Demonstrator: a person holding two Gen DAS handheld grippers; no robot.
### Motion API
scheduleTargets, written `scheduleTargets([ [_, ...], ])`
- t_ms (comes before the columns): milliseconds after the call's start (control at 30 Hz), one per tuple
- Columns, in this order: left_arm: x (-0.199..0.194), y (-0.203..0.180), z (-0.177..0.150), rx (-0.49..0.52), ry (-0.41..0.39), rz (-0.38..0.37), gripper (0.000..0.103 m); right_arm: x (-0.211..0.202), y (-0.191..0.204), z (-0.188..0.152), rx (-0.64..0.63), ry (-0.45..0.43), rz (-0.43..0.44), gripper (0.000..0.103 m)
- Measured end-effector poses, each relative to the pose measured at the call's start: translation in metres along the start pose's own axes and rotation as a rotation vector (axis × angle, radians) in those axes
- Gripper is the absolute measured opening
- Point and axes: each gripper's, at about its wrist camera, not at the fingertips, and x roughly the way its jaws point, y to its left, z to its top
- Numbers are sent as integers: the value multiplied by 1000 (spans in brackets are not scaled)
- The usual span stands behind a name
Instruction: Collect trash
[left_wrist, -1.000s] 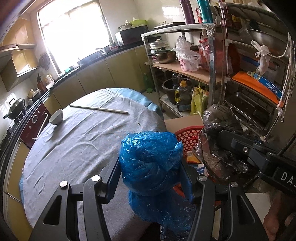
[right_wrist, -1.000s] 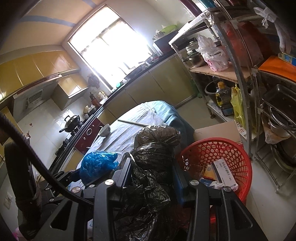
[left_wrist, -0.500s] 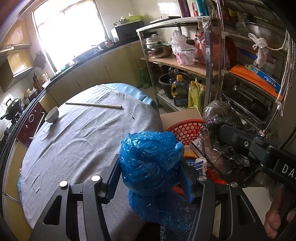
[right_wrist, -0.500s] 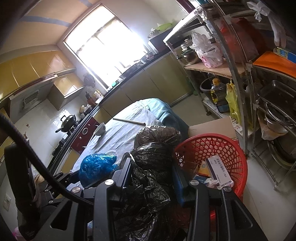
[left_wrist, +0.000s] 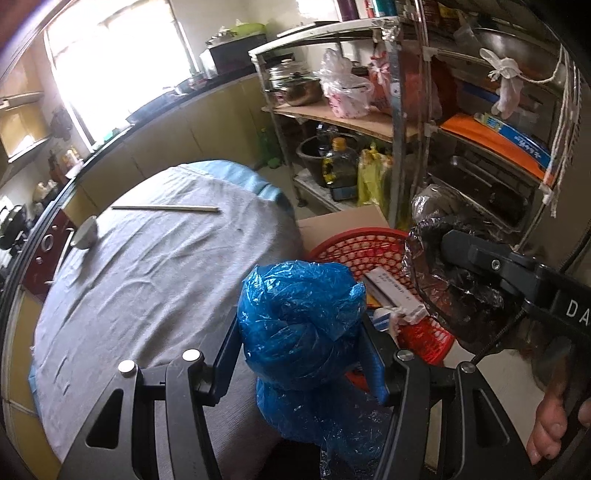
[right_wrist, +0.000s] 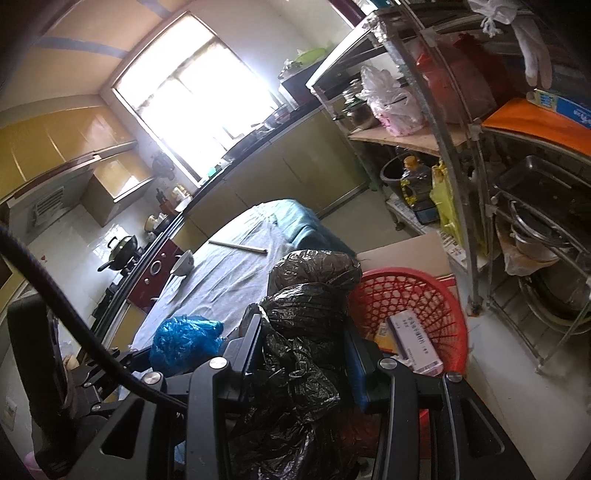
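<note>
1. While both bundles are already lifted, neither is binned yet: the left gripper (left_wrist: 301, 363) is clamped on the blue bag (left_wrist: 299, 325), a knotted wad held between its pads, at the near edge of the table (left_wrist: 155, 266).
2. The right gripper (right_wrist: 303, 354) is closed on the black bag (right_wrist: 306, 321), crumpled film bulging above & below the pads; in the left wrist view the same bag sits beside & just above the basket.
3. The red basket (right_wrist: 417, 291) stands on the floor next to the table, w/ a white carton (right_wrist: 413, 341) & other scraps already inside; judged approx. mid-task, the drop into the basket being what remains for both bags.
4. Farther back on the table: a white bowl (left_wrist: 85, 233) & a pair of chopsticks (left_wrist: 166, 208); whether these count as trash cannot be told.
5. Hidden or unclear: lower ends of both bags run out of frame; the basket's near rim is covered by the bags & grippers; the contents of either bag are not visible; a cardboard box (left_wrist: 340, 223) behind the basket shows only its top; the metal rack (left_wrist: 399, 122) items are too cluttered to name in full.
</note>
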Motion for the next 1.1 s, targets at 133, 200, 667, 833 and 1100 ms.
scheduleTargets([
  [133,11,-6,14,0,13,-62,61,-7,-9,7,9,-24,-30,44],
  [200,15,-10,20,7,14,-86,61,-10,-13,9,11,-34,-51,44],
  [667,47,-22,21,40,58,-141,68,14,-44,4,81,22,-101,57],
  [833,30,-13,20,35,0,-93,71,12,-40,4,65,8,-103,57],
  [1100,-13,0,16,44,-106,19,73,9,-26,7,35,-5,-87,57],
])
